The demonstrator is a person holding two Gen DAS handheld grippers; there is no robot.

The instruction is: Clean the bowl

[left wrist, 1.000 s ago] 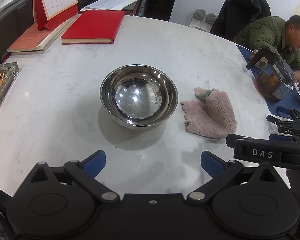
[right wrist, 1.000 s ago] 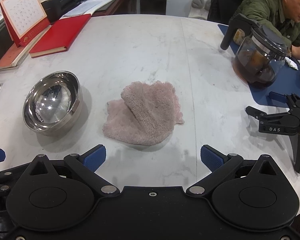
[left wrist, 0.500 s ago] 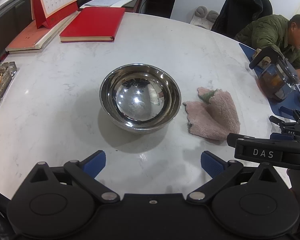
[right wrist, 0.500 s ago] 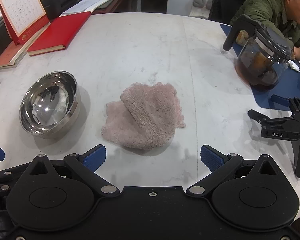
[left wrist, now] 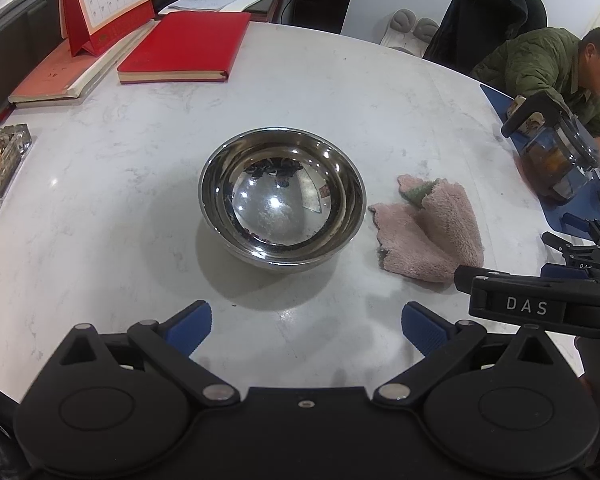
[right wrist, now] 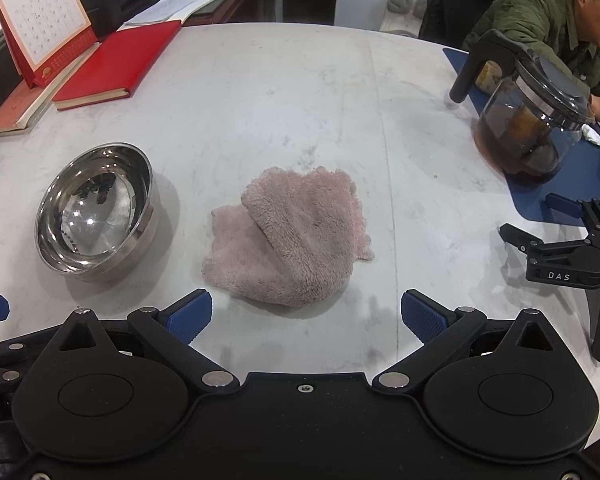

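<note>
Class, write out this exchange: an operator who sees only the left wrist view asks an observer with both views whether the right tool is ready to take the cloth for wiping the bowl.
Operator: I see the right tool only from the side. Is it open?
Observer: Yes. The right tool is open, with nothing between its fingers.
Operator: Where does the cloth lie from it?
Observer: The pink cloth lies straight ahead of it on the table, roughly centred between its fingers and not yet touched.
</note>
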